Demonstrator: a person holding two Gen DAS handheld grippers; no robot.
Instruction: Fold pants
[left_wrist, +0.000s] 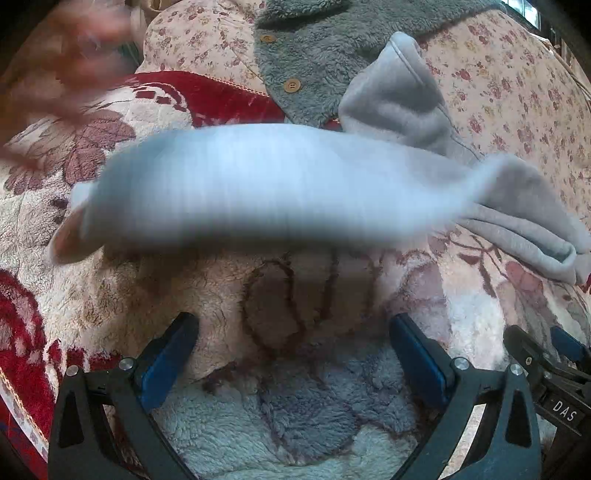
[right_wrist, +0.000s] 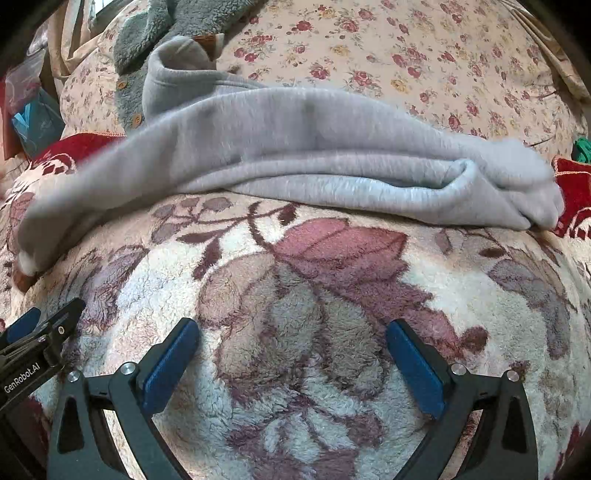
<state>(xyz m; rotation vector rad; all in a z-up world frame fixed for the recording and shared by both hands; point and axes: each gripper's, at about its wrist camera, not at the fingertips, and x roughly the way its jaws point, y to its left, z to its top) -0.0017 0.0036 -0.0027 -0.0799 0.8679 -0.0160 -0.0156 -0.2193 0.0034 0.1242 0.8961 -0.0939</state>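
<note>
Plenty of bare floral fleece blanket ahead of both tongs — left tongs and right tongs spread apart, holding nothing — gray sweatpants bunched well beyond them.

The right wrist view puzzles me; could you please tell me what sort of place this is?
Probably a bedroom, on a bed: the grey pants lie on a plush floral blanket, with a rose-print quilt behind and a fuzzy grey buttoned garment lying nearby.
</note>
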